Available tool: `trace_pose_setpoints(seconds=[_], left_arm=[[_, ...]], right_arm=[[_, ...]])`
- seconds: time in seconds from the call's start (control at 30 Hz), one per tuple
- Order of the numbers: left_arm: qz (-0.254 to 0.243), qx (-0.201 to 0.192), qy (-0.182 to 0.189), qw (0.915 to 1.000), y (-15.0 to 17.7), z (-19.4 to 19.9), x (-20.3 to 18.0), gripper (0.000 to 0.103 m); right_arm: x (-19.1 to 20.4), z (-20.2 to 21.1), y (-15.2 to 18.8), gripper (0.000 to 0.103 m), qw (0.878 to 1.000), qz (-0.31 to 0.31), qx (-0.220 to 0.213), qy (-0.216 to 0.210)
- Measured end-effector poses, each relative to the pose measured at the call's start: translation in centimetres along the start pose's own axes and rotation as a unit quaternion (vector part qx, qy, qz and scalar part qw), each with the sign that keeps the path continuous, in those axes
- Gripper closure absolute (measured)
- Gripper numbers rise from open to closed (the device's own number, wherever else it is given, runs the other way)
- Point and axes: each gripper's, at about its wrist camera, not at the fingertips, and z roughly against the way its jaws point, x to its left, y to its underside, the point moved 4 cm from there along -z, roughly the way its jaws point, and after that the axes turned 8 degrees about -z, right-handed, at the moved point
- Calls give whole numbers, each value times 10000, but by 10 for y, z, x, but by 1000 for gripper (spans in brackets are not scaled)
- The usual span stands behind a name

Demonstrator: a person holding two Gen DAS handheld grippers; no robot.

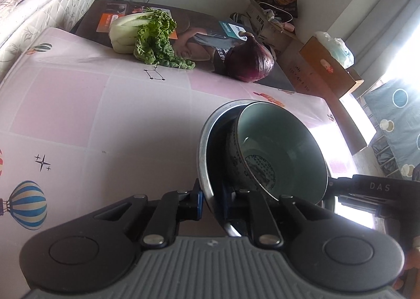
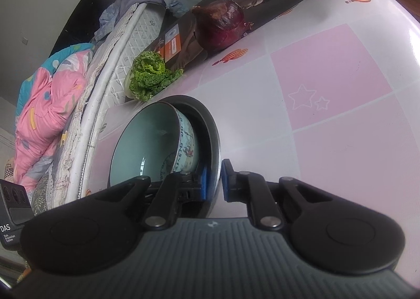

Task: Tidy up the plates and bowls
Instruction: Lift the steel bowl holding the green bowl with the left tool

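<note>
From the left wrist, my left tongs (image 1: 212,199) are pinched on the rim of the steel bowl (image 1: 203,141), lower centre, on the desk (image 1: 78,105). The celadon bowl (image 1: 283,147) is nested inside, tilted. "DAS" shows on the right tongs' arm, "PHILIPS" on the box (image 1: 199,34).

From the right wrist, my right tongs (image 2: 213,181) clamp the opposite rim – two grips, I judge, to carry the stack level. "PHILIPS" reads beside the red onion (image 2: 220,25).

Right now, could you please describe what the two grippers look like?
Both match: the left gripper and right gripper have black linkage arms with silver pivot pins, blue pads on the fingertips, round black housings and a ribbed grey body. Each view shows the other unit's black casing marked DAS in white.
</note>
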Motion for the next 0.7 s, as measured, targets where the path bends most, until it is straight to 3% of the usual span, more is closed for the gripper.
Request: trace_pose_setpoints(seconds=[0.7], left_arm=[[160, -55, -42, 9998, 0, 0, 0, 91]], right_arm=[[0, -4, 1, 93, 9999, -11, -106, -28]])
